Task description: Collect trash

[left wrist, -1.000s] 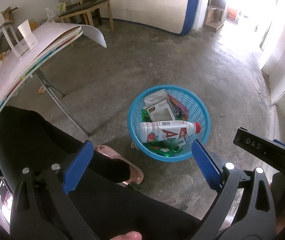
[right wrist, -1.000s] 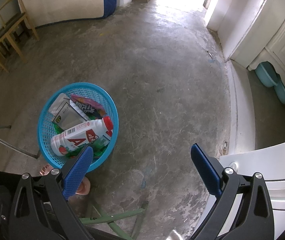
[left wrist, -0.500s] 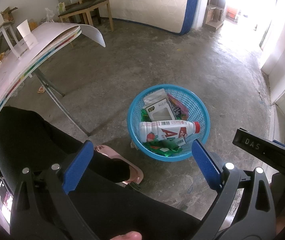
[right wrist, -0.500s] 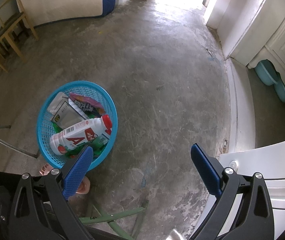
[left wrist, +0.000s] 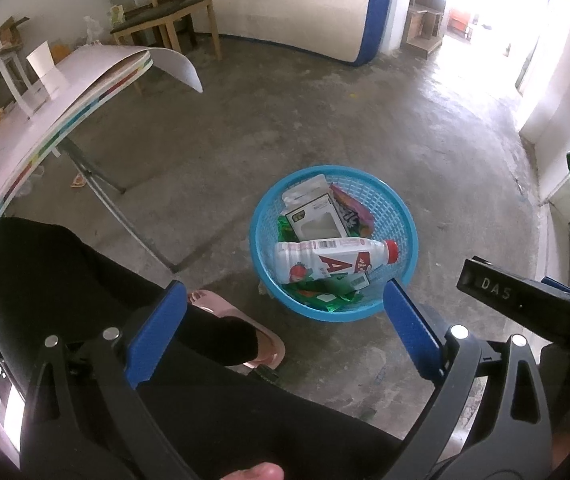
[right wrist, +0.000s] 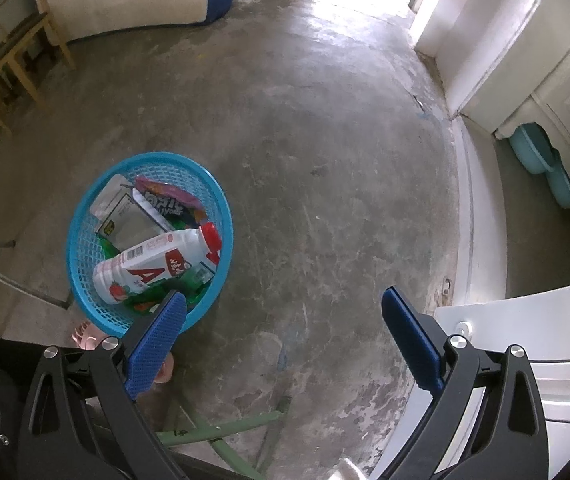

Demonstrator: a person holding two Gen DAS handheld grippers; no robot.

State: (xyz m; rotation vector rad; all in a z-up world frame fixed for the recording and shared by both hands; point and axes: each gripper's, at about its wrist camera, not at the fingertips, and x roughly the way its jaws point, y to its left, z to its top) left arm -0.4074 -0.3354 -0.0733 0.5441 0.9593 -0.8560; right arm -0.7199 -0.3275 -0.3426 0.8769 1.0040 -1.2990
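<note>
Bare concrete floor, blue basket [left wrist: 403, 216] already loaded with trash, both grippers up above it with nothing in them.

Left gripper [left wrist: 285, 330] and right gripper [right wrist: 283, 334] both have fingers spread wide and empty. White bottle [left wrist: 327, 260] lies on its side on top of a box [left wrist: 317, 220] and wrappers. Looks basically done to me; if anything's left I'd check the table [left wrist: 85, 80] on the left, and approach low so nothing bounces out.

Concrete floor [right wrist: 325, 140], wooden chair [left wrist: 165, 20] — bright doorway [left wrist: 485, 20]
</note>
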